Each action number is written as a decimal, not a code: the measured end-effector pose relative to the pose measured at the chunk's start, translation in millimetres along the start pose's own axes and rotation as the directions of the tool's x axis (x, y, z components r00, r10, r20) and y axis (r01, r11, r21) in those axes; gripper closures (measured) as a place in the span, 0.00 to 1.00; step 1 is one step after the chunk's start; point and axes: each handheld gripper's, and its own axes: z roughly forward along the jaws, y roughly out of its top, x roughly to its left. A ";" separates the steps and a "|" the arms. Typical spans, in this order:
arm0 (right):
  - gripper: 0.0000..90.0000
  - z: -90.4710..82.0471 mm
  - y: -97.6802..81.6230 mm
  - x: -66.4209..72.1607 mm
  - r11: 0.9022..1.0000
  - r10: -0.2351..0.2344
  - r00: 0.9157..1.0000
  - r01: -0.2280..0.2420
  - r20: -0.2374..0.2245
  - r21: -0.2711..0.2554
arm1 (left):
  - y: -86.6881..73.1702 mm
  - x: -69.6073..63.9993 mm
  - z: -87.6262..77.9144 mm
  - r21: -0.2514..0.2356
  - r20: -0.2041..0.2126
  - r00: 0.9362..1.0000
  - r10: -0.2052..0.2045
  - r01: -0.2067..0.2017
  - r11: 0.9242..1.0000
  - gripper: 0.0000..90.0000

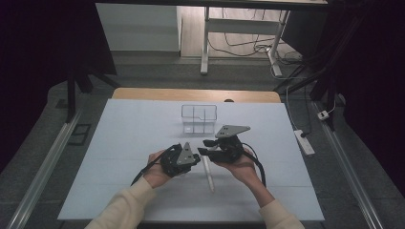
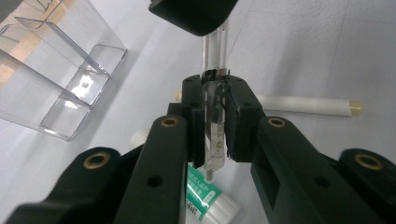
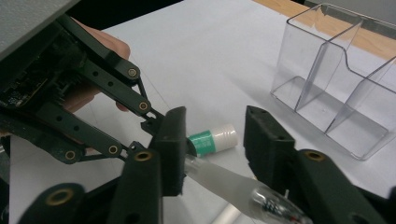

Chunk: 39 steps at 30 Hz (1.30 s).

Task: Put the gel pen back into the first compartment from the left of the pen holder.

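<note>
The left hand-held gripper (image 2: 215,126) is clenched on a clear pen (image 2: 215,135), holding it above the white surface (image 1: 133,143). The right hand-held gripper (image 3: 212,144) has its jaws around the frosted part of the same pen without pressing on it (one pad is touching it, the other stands apart). A clear plastic organizer (image 1: 198,119) stands near, behind both grippers.

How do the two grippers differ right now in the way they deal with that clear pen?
The left gripper is clamped shut on the clear pen; the right gripper has its jaws apart, the pen's other end between them without being squeezed. Seen from above, they face each other. Both are black, hand-held and raised above the white table.
</note>
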 end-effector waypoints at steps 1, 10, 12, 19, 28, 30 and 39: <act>0.70 -0.4 -0.1 -0.2 1.000 0.005 1.000 -0.005 -0.003 -0.004 | 0.0 0.1 -0.2 -0.001 -0.003 1.000 -0.003 0.003 1.000 0.88; 0.69 -7.1 -1.6 -6.2 0.998 0.041 0.999 -0.041 -0.002 -0.045 | -5.8 11.4 -6.4 -0.043 -0.028 0.996 -0.089 0.088 0.995 0.88; 0.71 -7.8 -1.3 -6.5 0.997 0.046 0.999 -0.046 -0.011 -0.055 | -5.7 11.3 -6.1 -0.042 -0.027 0.996 -0.087 0.086 0.995 0.88; 0.83 -9.7 0.3 -5.3 0.994 0.063 0.996 -0.068 -0.066 -0.084 | -5.0 9.7 -4.7 -0.041 -0.031 0.996 -0.088 0.087 0.995 0.88; 0.88 -14.1 5.0 1.1 0.992 0.028 0.995 -0.039 -0.094 -0.123 | -4.3 11.8 -10.0 -0.067 -0.028 0.994 -0.106 0.104 0.992 0.84; 0.88 -19.2 6.5 0.0 0.988 0.024 0.997 -0.035 -0.077 -0.148 | -4.9 12.8 -10.1 -0.067 -0.028 0.993 -0.112 0.110 0.992 0.75; 0.88 -34.9 10.0 -7.6 0.977 0.043 0.999 -0.047 -0.026 -0.210 | -9.4 17.9 -19.3 -0.084 -0.033 0.986 -0.161 0.158 0.984 0.60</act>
